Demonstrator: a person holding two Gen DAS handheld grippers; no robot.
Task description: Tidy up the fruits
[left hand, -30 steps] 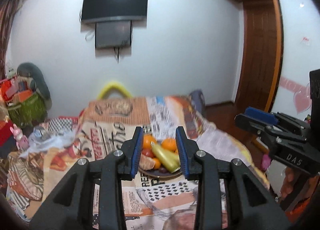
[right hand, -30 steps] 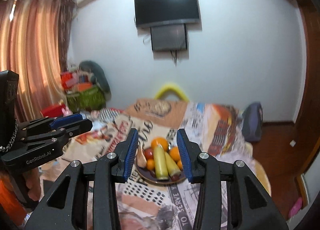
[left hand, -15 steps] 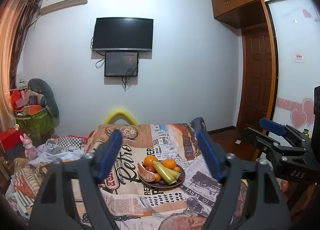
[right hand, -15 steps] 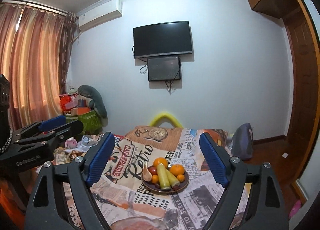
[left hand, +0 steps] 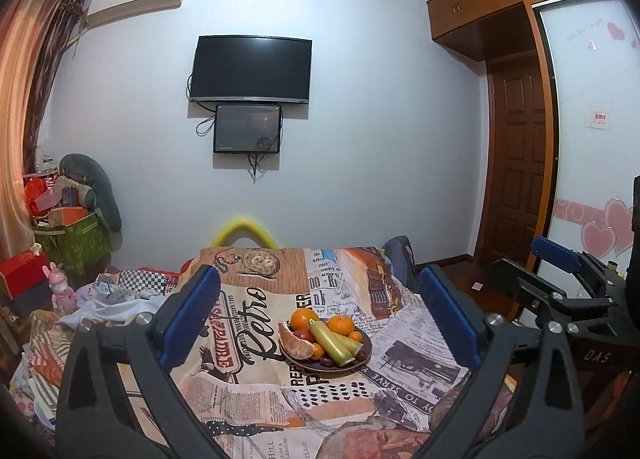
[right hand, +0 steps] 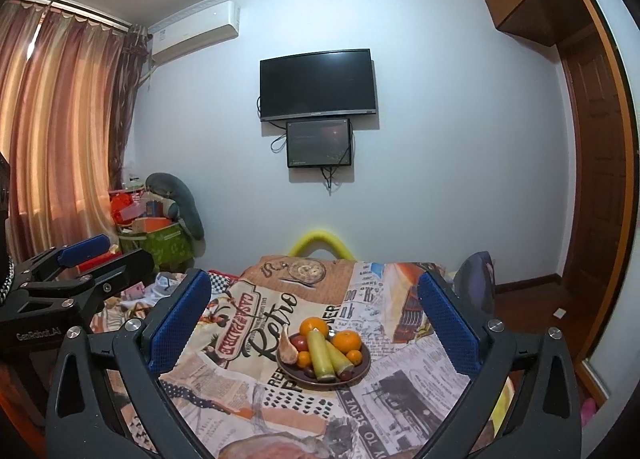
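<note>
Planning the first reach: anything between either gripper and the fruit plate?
Nothing visible. The left gripper and right gripper are both open and held back from the plate; only flat printed cloth lies between. The fruit is piled uncovered.

Bed (left hand: 256, 407) covered by a newspaper-print spread (left hand: 392, 375); a brown plate (left hand: 362, 359) of fruit rests near its centre.

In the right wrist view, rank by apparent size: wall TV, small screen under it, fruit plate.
1. Wall TV
2. Fruit plate, nearer the camera, so its rank is unsure
3. Small screen
</note>
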